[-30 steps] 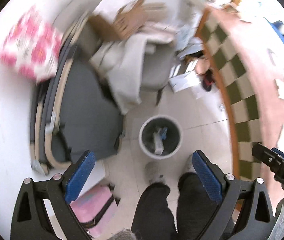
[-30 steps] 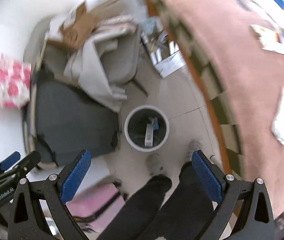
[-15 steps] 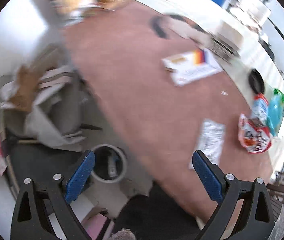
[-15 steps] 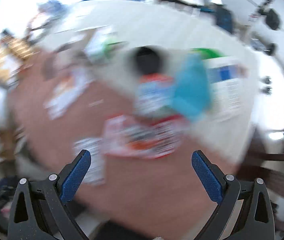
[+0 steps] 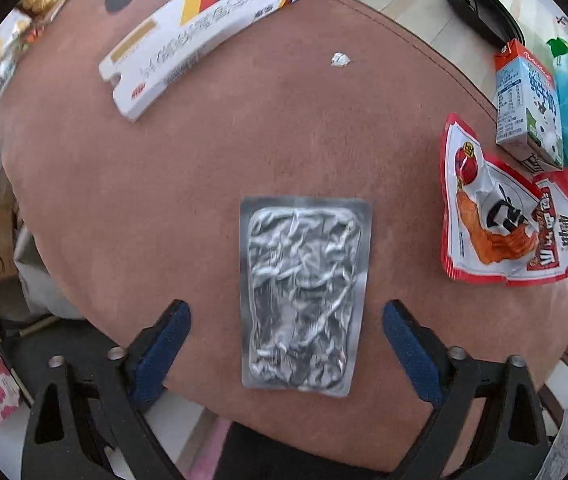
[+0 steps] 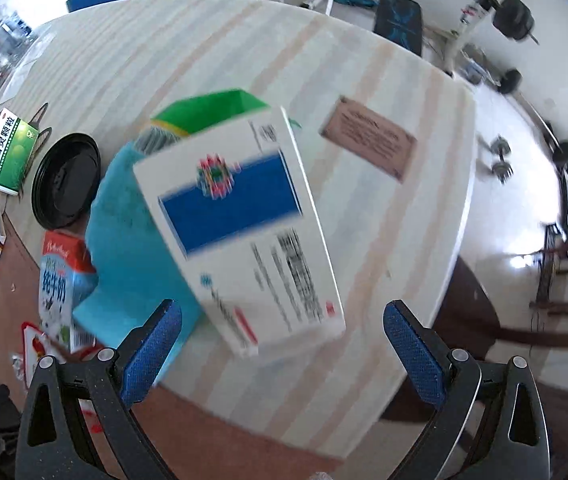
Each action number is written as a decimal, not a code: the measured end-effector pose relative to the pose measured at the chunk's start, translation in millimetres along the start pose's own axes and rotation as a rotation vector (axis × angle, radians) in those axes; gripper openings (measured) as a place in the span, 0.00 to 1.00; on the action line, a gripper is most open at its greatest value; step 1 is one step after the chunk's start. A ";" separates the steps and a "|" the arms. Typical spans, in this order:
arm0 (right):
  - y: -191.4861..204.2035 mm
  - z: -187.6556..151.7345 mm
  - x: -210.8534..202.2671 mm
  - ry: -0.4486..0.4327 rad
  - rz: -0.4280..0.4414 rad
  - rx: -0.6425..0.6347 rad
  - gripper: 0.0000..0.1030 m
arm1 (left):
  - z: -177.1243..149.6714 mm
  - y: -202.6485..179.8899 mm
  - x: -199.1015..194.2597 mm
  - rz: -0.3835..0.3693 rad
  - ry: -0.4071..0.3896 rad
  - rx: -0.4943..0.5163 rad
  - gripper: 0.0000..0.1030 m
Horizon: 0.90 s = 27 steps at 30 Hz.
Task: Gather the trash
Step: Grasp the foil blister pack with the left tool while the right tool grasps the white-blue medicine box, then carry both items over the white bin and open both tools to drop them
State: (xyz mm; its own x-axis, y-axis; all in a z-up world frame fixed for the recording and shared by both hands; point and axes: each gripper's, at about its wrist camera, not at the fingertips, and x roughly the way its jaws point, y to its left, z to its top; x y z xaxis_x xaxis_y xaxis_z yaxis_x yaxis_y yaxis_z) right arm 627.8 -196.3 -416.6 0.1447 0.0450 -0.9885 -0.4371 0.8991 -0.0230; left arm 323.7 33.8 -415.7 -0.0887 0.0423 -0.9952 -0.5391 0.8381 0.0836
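Both tongs gape wide with nothing between their pads: the left tongs point(image 5: 286, 336) hang over the brown surface point(image 5: 155, 184), the right tongs point(image 6: 281, 340) over the striped part of it point(image 6: 384, 128).

Largest of the trash is the white-and-blue box point(image 6: 239, 240), blurred in the right view; it seems to lie tilted on a teal pack point(image 6: 123, 248). It looks light and stiff, so a grip across its thin near edge should hold. Next, the long white carton point(image 5: 199, 36) lies flat, well away at the far side. The red snack bag point(image 5: 504, 224), crumpled and probably empty, sits right of the left tongs: soft and slippery, best pinched at a raised fold. Beside it stands a milk carton point(image 5: 528, 96).

The foil pack point(image 5: 304, 292) lies flat between the 2 left fingers, its near end level with them. Thin, light and crinkly, it offers little height; sliding 1 finger under a long edge looks safest. Smallest, a white scrap point(image 5: 340, 59) lies farther off.
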 end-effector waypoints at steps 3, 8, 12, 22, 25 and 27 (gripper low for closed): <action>10.2 12.3 11.9 -0.008 -0.006 -0.043 0.99 | 2.5 -3.4 0.3 0.009 -0.001 0.013 0.59; 23.8 18.8 17.0 -0.013 0.001 -0.041 0.77 | 5.0 -7.7 -1.7 0.015 -0.015 0.017 0.59; 18.4 14.7 10.8 -0.021 0.025 -0.006 0.76 | 2.0 -12.8 -11.5 0.006 -0.042 0.023 0.59; 0.9 -16.7 -40.5 -0.074 0.082 0.089 0.76 | -22.8 -1.6 -74.7 -0.014 -0.221 0.037 0.59; 20.3 -30.6 -66.8 -0.103 0.097 0.080 0.76 | -31.3 5.3 -102.9 -0.035 -0.285 0.020 0.59; 29.0 -36.1 -81.4 -0.119 0.109 0.059 0.76 | -35.4 10.1 -122.9 -0.048 -0.325 0.007 0.59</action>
State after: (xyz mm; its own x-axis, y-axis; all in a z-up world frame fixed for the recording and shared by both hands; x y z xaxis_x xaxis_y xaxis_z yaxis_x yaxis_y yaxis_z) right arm 571.4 -189.6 -342.2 0.2049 0.1922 -0.9597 -0.4035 0.9099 0.0961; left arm 299.5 17.8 -290.7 0.2092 0.1729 -0.9625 -0.5306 0.8468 0.0368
